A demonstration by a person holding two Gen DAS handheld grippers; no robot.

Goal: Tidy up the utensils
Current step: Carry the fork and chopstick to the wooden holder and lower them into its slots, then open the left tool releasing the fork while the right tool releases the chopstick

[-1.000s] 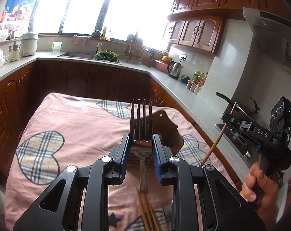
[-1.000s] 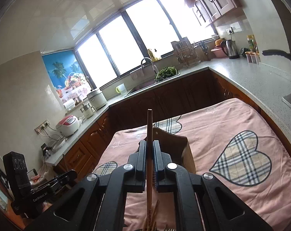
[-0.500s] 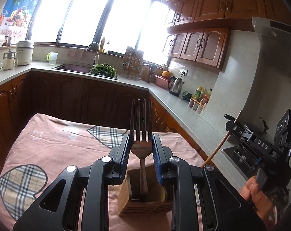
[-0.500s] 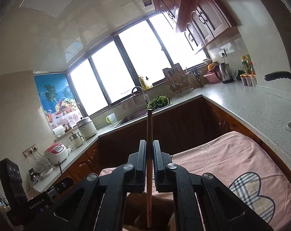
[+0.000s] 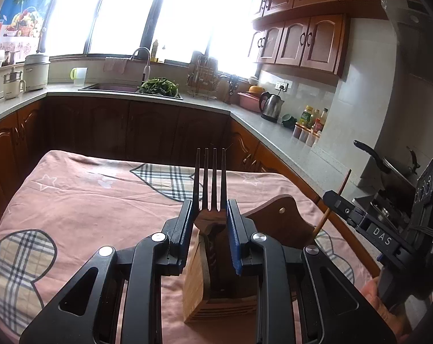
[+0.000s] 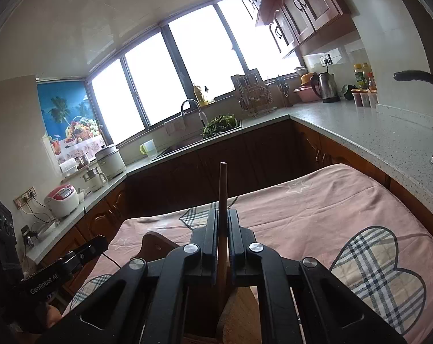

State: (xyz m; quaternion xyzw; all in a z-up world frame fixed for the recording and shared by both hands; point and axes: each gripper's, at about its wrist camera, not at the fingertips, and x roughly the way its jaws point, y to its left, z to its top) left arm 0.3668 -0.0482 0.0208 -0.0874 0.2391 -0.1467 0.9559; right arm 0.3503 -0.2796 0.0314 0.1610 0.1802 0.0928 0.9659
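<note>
The left gripper [image 5: 210, 218] is clamped on the neck of a metal fork [image 5: 210, 183], tines pointing up and away from the claw, handle hanging below the jaws. The right gripper [image 6: 222, 229] is closed tight on a single wooden chopstick [image 6: 223, 189], which stands upright between its pads; in the left wrist view the same chopstick [image 5: 332, 203] shows slanted at the far right.

Change over the last second: both claws have travelled forward and down. A second ago the wooden utensil holder [image 5: 216, 281] lay well ahead of the left claw on the pink tablecloth [image 5: 87, 200]. It now sits directly beneath the left jaws, and the fork handle reaches down into its open top. In the right wrist view the holder [image 6: 156, 243] has passed from ahead of the claw to under it, and the lower end of the chopstick drops behind the holder's rim; whether the tip is inside a compartment cannot be told.

Meaning for the task: both utensils appear to be at the insertion stage. The fork is judged aligned with a slot and partly entered. Next move, as a judgement: lower each claw slightly further, then release. Risk: releasing the chopstick before its tip is confirmed inside the holder may let it fall onto the cloth.
</note>
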